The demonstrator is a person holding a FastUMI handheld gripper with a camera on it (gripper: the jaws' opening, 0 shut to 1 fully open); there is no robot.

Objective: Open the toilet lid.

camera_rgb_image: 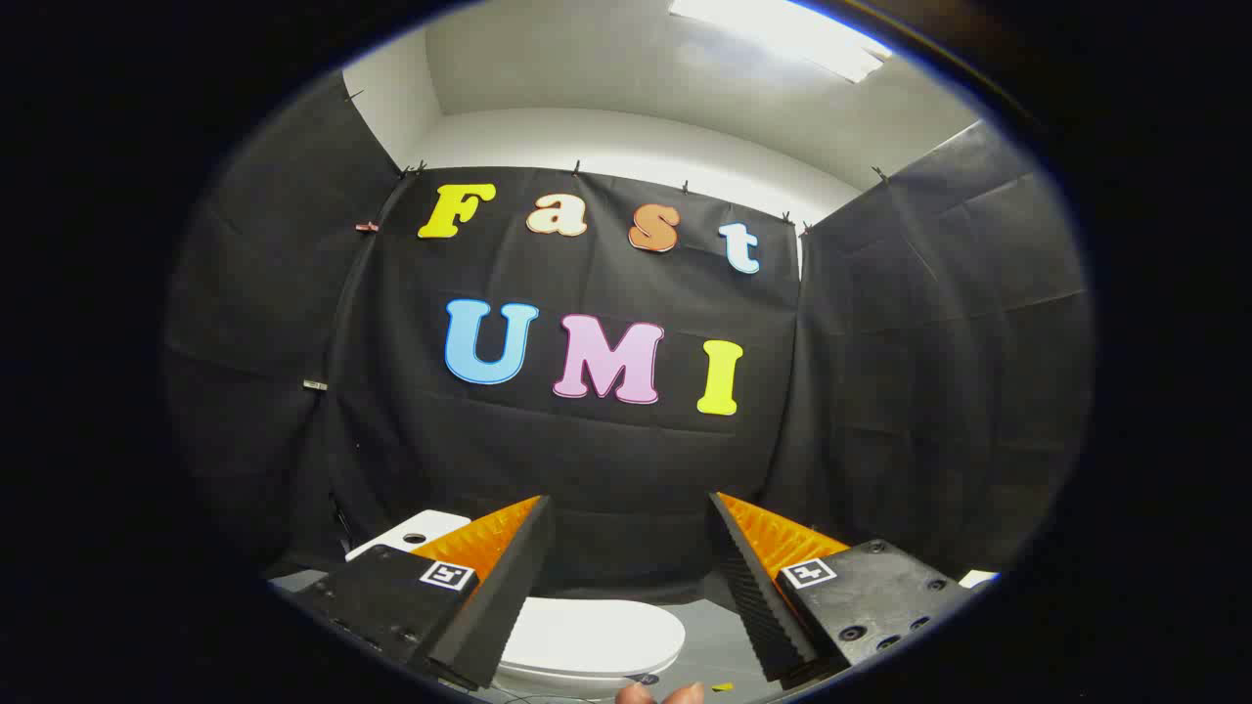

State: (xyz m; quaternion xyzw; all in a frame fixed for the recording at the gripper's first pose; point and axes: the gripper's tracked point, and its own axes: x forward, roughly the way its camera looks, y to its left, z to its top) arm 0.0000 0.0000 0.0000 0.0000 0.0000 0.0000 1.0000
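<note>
Black-draped booth; gripper [626,548] jaws wide, empty; closed glossy white oval toilet lid [597,636] below, six o'clock, lying flat.

Black cloth [606,469] hangs as the far wall, with more black cloth panels at the left [264,323] and right [959,342]. Small clips [577,168] pin its top edge. Above it are a white wall [626,137] and a ceiling light [782,29]. Grey floor [719,640] lies below, and a small yellow scrap [722,687] rests on the near floor.
</note>
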